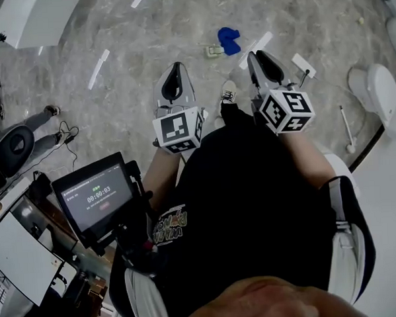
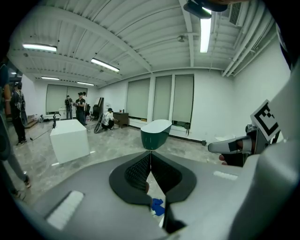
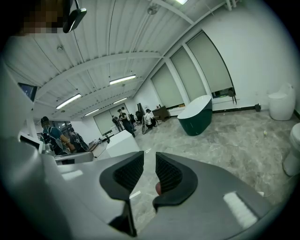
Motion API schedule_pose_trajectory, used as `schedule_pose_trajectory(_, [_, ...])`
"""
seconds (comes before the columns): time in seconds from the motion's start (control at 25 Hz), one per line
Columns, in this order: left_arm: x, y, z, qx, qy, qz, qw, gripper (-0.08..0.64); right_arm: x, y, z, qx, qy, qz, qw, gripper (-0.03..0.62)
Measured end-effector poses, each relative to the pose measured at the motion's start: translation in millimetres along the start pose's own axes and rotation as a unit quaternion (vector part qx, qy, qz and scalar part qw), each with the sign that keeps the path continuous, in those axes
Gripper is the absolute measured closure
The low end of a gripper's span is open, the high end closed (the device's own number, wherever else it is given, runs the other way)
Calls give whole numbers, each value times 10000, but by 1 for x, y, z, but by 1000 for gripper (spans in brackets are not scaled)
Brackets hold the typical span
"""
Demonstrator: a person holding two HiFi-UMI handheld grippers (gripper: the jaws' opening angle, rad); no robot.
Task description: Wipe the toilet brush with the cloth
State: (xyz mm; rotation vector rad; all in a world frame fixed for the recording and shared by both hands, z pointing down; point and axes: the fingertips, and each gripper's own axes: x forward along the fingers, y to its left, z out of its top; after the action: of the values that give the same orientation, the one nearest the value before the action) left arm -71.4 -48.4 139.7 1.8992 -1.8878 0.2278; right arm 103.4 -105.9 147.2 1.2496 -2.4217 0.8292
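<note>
Blue cloth (image 1: 229,40) lies on the floor (image 1: 178,29) ahead of both empty jaws

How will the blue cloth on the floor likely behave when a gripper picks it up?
The blue cloth lies crumpled in soft folds, so it is probably floppy and will hang limp when lifted. It looks small, so it is likely light. On the polished floor it may slide if pushed.

Dark green bathtub (image 2: 156,133) and white block (image 2: 69,140) on marble floor (image 2: 112,145).
</note>
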Motion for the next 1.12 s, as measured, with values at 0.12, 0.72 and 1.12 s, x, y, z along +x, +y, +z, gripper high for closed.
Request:
schedule_pose_trajectory(0.12, [8, -2, 7, 2, -66, -109, 9999, 558, -1, -11, 2, 17, -46, -201, 9998, 511])
schedule_pose_trajectory(0.72, [13, -15, 2, 821, -123, -554, 9950, 558, -29, -51, -18, 491, -871, -725, 9923, 508])
schedule_pose_trajectory(1.12, [67, 55, 12, 1502, 78, -1878, 9706, 558, -11, 12, -58, 834, -1229, -2007, 9683, 502])
